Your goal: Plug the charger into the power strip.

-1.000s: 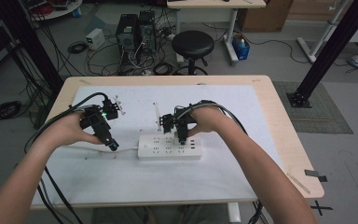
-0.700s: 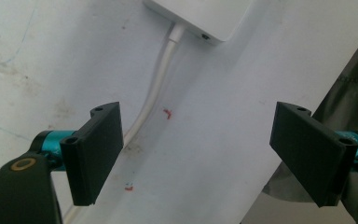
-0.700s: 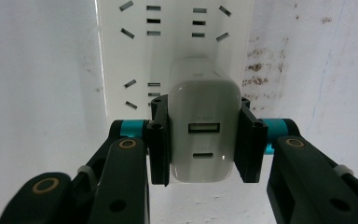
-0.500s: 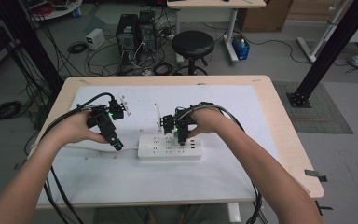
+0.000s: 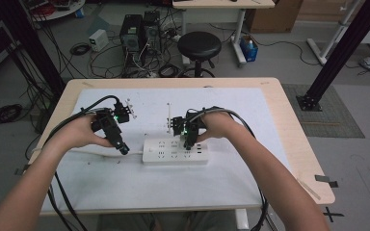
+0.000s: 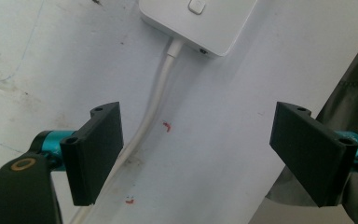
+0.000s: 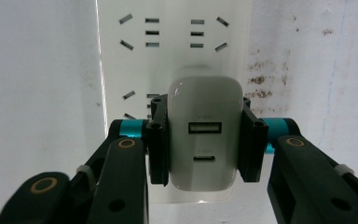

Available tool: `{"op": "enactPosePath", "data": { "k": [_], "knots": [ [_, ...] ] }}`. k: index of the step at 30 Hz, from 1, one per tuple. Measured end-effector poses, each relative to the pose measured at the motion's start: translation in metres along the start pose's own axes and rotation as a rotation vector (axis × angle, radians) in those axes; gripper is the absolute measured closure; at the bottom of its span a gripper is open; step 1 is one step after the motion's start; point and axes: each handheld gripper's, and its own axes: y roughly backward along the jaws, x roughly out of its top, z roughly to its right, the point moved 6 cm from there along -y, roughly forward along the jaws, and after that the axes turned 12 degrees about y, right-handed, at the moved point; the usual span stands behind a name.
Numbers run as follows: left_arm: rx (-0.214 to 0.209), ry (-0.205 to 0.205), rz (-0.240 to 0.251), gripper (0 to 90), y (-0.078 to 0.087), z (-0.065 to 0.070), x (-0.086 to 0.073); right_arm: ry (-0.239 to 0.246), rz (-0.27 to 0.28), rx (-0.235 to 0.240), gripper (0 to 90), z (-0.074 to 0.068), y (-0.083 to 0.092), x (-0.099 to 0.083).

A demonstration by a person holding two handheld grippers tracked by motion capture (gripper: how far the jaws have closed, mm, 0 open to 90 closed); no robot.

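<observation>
From the high view, the right hand-held gripper [image 5: 191, 140] points down onto the white power strip [image 5: 175, 151] that lies on the surface [image 5: 125, 192] straight below it, while the left hand-held gripper [image 5: 121, 147] rests just off the strip's cord end; set beside the two earlier pictures of this view, neither hand has shifted noticeably. In the left gripper view, the left hand-held gripper [image 6: 214, 154] stands wide with nothing between its jaws; the strip's end with its switch [image 6: 196, 23] sits ahead of it, and the white cord [image 6: 156, 100] runs back from there, passing close by the left-side jaw. In the right gripper view, the right hand-held gripper [image 7: 204, 142] brackets a white charger [image 7: 204, 140] with two ports on its face, one jaw at each flank, the charger standing on the strip [image 7: 172, 51] with free sockets ahead of it. Its jaws have just been opening slightly, with the charger between them; the pads lie so near the charger's sides that I cannot tell whether they press or have come free. I judge this to be the letting-go after seating the charger in a socket, so the plugging-in looks close to done, and lifting the gripper straight off without tugging the charger would be what remains.
</observation>
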Motion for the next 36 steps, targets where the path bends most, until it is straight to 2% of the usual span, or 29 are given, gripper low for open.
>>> {"op": "enactPosePath", "data": {
  "k": [1,2,3,5,6,7,8,9,10,11,12,13,14,16,17,18,21,24,29,36],
  "knots": [
    [0.006,-0.002,-0.001,17.2,0.001,-0.001,0.0,-0.03,0.001,0.033,40.1,0.0,0.001,0.0],
    [0.011,0.001,0.004,17.2,0.002,-0.002,0.0,-0.099,0.06,0.03,34.5,0.003,0.013,0.0],
    [0.013,0.005,0.009,17.2,0.004,-0.003,0.0,-0.099,0.06,0.03,34.5,0.003,0.013,0.0],
    [0.016,0.012,0.019,17.2,0.006,-0.005,0.001,-0.127,0.132,-0.001,28.5,0.004,0.032,-0.005],
    [0.023,0.012,0.019,17.2,0.007,-0.006,0.0,-0.224,0.154,-0.022,21.5,0.004,0.052,-0.016],
    [0.033,0.002,0.013,17.2,0.009,-0.007,0.0,-0.224,0.154,-0.022,21.5,0.004,0.052,-0.016],
    [0.035,0.016,0.03,17.2,0.01,-0.007,0.0,-0.277,0.152,-0.042,21.4,0.005,0.061,-0.025],
    [0.037,0.013,0.034,17.2,0.011,-0.008,0.0,-0.314,0.159,-0.06,21.4,0.005,0.071,-0.035],
    [0.039,0.015,0.04,17.2,0.012,-0.009,0.0,-0.363,0.155,-0.07,21.4,0.004,0.08,-0.046],
    [0.042,0.018,0.047,17.0,0.014,-0.01,0.0,-0.501,0.136,-0.084,21.2,0.002,0.095,-0.07],
    [0.046,0.021,0.05,17.0,0.015,-0.012,-0.001,-0.501,0.136,-0.084,21.2,0.002,0.095,-0.07],
    [0.046,0.021,0.05,16.9,0.015,-0.012,-0.001,-0.565,0.123,-0.098,21.2,0.001,0.102,-0.084],
    [0.078,0.025,0.048,16.9,0.017,-0.016,-0.002,-0.699,0.108,-0.138,15.2,-0.002,0.113,-0.105],
    [0.097,0.026,0.046,16.9,0.019,-0.019,-0.003,-0.748,0.122,-0.169,13.0,-0.006,0.121,-0.121],
    [0.102,0.029,0.047,16.9,0.021,-0.021,-0.003,-0.829,0.113,-0.195,13.0,-0.012,0.127,-0.137],
    [0.106,0.019,0.041,16.9,0.024,-0.023,-0.003,-0.829,0.113,-0.195,13.0,-0.012,0.127,-0.137],
    [0.109,0.038,0.057,16.9,0.03,-0.028,-0.003,-0.928,0.045,-0.243,13.0,-0.019,0.132,-0.164],
    [0.108,0.046,0.058,16.9,0.032,-0.03,-0.004,-0.97,0.004,-0.264,13.0,-0.026,0.132,-0.18],
    [0.121,0.044,0.051,16.9,0.034,-0.031,-0.003,-0.991,-0.016,-0.253,13.0,-0.035,0.129,-0.19],
    [0.137,0.054,0.069,16.9,0.038,-0.031,-0.002,-1.013,0.007,-0.249,13.0,-0.038,0.13,-0.196]
  ]
}}
